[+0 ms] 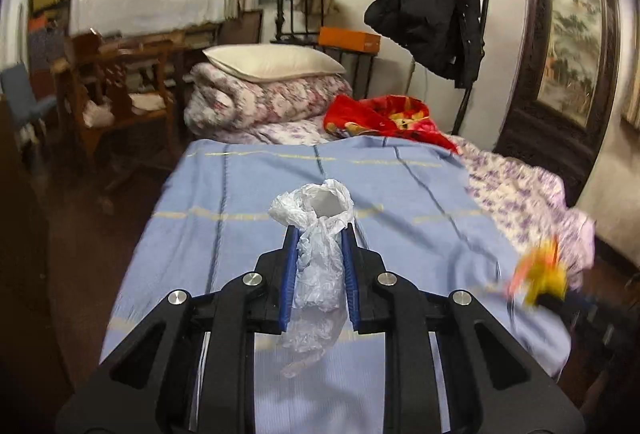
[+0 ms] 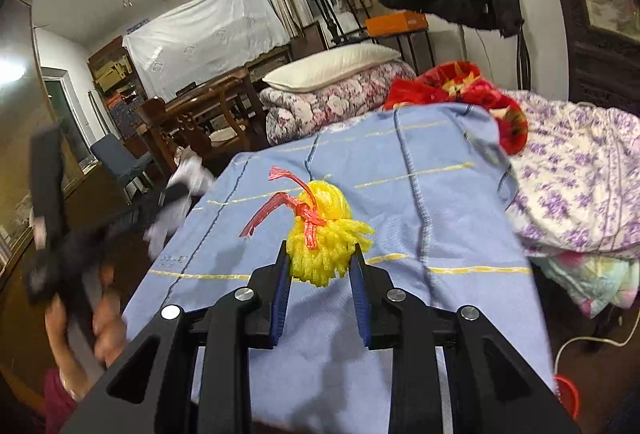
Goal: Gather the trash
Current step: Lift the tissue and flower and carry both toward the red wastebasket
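The bed [image 1: 248,194] fills the middle of both views, spread with a blue sheet [image 2: 360,314] crossed by yellow and dark lines; it is the surface the trash seems to have come from, and no further scrap shows on the blue sheet. At about twelve o'clock in the left wrist view a folded floral quilt [image 1: 248,102] carries a pillow [image 1: 272,62], stacked out of the way at the head end, with a red blanket [image 1: 376,118] bunched at one o'clock and a black coat [image 1: 432,6] hanging above it

No bin, bag or basket for the trash is in either view, so where these pieces should go cannot be told. The only box-like thing is an orange box [image 1: 350,39] on a stand behind the pillow, and its contents are hidden

The left hand-held gripper [image 1: 319,230] is clamped shut on a crumpled white plastic bag [image 1: 316,266]; the bag is pinched at its waist, so its top blooms out past the blue pads [image 1: 289,274] and its tail hangs below, clear of the sheet. The same gripper shows blurred at nine o'clock in the right wrist view, with a bare hand [image 2: 104,330] gripping its handle

The right hand-held gripper [image 2: 320,250] is gripping a yellow foam net [image 2: 324,238] tied with a red strip [image 2: 296,210]. The soft net bulges between the jaws, which stand partly apart around it, and it looks lifted off the bed, probably ready to carry away
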